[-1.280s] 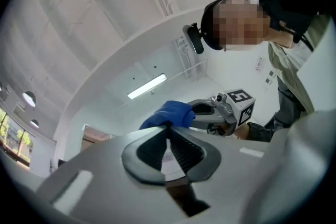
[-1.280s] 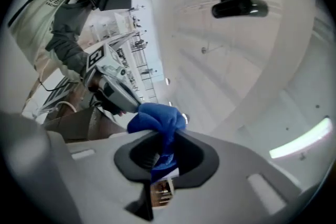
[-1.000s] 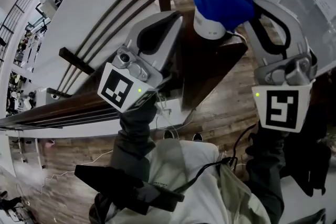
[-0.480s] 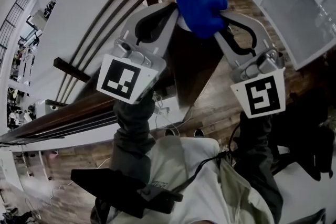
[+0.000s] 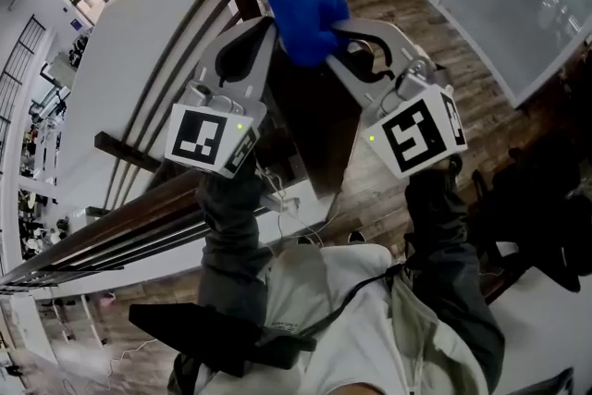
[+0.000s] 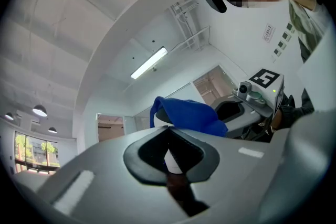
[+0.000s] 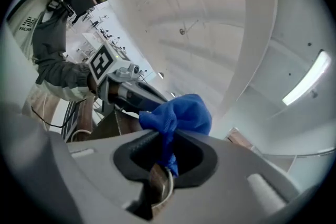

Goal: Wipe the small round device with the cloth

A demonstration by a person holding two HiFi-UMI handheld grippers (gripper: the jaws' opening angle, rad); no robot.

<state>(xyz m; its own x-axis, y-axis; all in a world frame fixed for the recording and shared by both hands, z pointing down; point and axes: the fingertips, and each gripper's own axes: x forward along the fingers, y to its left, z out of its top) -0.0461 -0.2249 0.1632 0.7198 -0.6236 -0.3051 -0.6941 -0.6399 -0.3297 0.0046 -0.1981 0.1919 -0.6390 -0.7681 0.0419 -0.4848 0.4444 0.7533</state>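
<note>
A blue cloth [image 5: 305, 9] is bunched over the top of a dark wooden post [image 5: 310, 129] and hides the small round device in the head view. My right gripper [image 5: 339, 34] is shut on the cloth, which hangs through its jaws [image 7: 178, 115]. From the left, my left gripper [image 5: 266, 30] reaches in with its jaws shut; I cannot tell whether it touches the device. In the left gripper view, the device's white side [image 6: 173, 159] shows through the hollow between the jaws, with the cloth [image 6: 189, 115] draped on top.
A dark wooden railing [image 5: 139, 199] runs down to the left from the post. Below it lie wood flooring [image 5: 416, 5] and a white wall panel [image 5: 139, 32]. The person's sleeves and light vest [image 5: 324, 319] fill the lower part of the head view.
The right gripper has swept the cloth leftward across the device, which showed white under the cloth a second ago and is now covered. The left gripper has stayed beside the post.
</note>
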